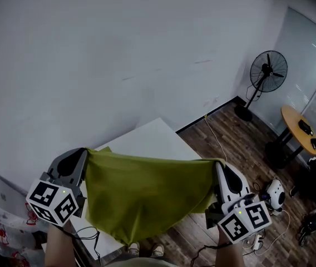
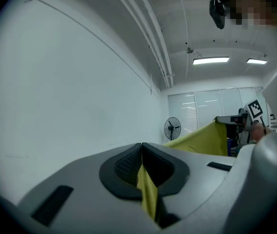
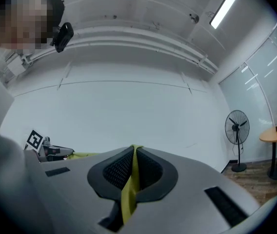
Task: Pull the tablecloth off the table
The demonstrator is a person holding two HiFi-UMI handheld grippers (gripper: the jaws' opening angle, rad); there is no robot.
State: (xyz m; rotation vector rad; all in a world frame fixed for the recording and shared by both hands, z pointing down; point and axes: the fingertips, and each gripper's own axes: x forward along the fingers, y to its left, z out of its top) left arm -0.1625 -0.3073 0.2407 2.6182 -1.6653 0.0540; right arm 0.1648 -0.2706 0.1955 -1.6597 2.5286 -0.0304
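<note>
An olive-green tablecloth (image 1: pixel 141 196) hangs in the air, stretched between my two grippers above the white table (image 1: pixel 152 141). My left gripper (image 1: pixel 84 156) is shut on the cloth's left corner, and my right gripper (image 1: pixel 218 166) is shut on its right corner. The cloth sags in the middle and its lower edge droops toward the table's near side. In the left gripper view a strip of cloth (image 2: pixel 147 191) is pinched between the black pads. The right gripper view shows the same, a fold of cloth (image 3: pixel 130 184) held between the pads. Both grippers point level at the white wall.
A standing fan (image 1: pixel 267 77) is by the wall at the right, on the wooden floor (image 1: pixel 241 149). A round wooden table (image 1: pixel 298 125) stands further right. Cables and a small white device (image 1: pixel 273 194) lie on the floor. Boxes (image 1: pixel 2 210) sit at the lower left.
</note>
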